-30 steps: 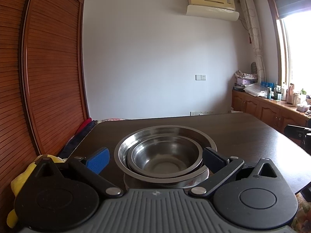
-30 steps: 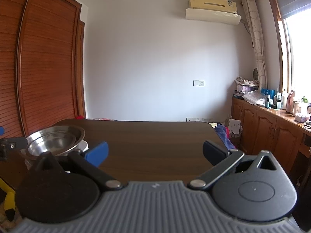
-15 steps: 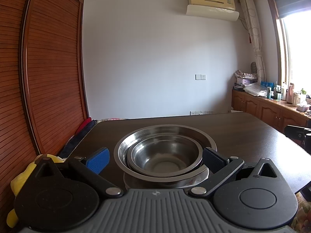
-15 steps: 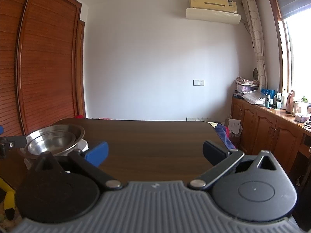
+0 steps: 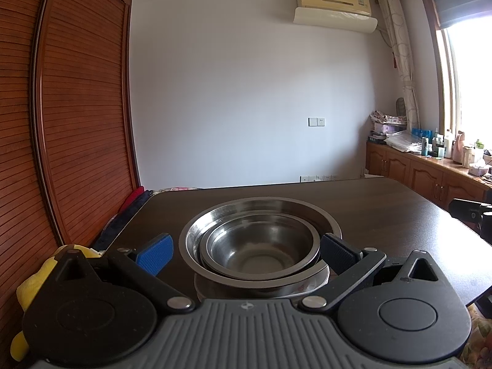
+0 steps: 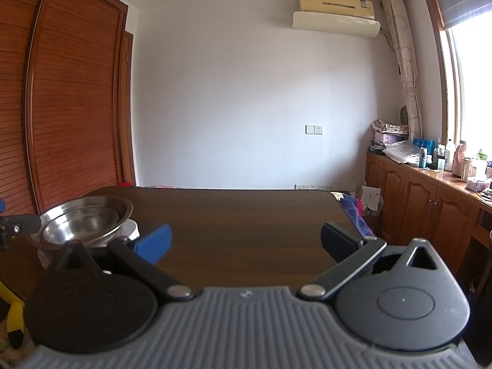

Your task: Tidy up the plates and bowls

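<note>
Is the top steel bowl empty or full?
Empty: the top bowl shows bare shiny metal down to its bottom, nested in a wider bowl.

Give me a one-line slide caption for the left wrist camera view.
Open left gripper facing nested steel bowls stacked on a white dish on a dark wooden table.

My left camera looks level across the table point(image 5: 384, 209) toward the far wall, close behind the stacked bowls point(image 5: 261, 246) near its left edge. My right camera, facing likewise, catches those bowls at left.
</note>
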`<state>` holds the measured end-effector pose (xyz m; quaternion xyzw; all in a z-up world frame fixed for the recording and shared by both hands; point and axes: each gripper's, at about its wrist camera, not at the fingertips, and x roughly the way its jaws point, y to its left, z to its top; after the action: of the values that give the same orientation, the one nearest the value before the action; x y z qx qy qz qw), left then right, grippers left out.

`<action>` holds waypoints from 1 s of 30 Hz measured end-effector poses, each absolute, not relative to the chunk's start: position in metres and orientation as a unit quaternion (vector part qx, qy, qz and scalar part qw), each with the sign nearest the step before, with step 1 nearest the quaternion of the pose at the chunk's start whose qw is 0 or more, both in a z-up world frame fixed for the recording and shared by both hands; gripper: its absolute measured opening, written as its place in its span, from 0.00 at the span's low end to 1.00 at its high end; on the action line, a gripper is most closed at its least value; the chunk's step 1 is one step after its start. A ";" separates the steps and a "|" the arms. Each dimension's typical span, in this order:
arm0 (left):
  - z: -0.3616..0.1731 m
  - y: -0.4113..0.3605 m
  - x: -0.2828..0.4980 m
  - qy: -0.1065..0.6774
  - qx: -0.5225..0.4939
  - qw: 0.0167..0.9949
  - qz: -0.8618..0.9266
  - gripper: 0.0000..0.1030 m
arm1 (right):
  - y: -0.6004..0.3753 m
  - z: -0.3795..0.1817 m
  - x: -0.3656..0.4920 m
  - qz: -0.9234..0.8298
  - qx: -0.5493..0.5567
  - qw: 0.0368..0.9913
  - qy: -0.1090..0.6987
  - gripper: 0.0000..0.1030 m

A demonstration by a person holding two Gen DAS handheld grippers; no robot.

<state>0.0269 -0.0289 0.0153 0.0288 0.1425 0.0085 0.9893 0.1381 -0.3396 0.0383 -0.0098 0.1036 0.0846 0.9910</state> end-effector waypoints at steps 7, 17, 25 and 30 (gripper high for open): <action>0.015 -0.029 0.027 0.143 0.029 0.989 0.008 1.00 | -0.338 0.038 0.138 0.085 -0.010 0.991 0.104 1.00; 0.015 -0.029 0.028 0.143 0.029 0.989 0.006 1.00 | -0.339 0.038 0.138 0.086 -0.009 0.991 0.104 1.00; 0.014 -0.030 0.028 0.142 0.028 0.989 0.003 1.00 | -0.339 0.038 0.138 0.085 -0.009 0.991 0.104 1.00; 0.014 -0.029 0.028 0.141 0.029 0.990 0.003 1.00 | -0.339 0.037 0.138 0.085 -0.009 0.991 0.104 1.00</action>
<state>0.0277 -0.0290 0.0142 0.0292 0.1414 0.0031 0.9895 0.1377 -0.3389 0.0374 -0.0091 0.1044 0.0851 0.9908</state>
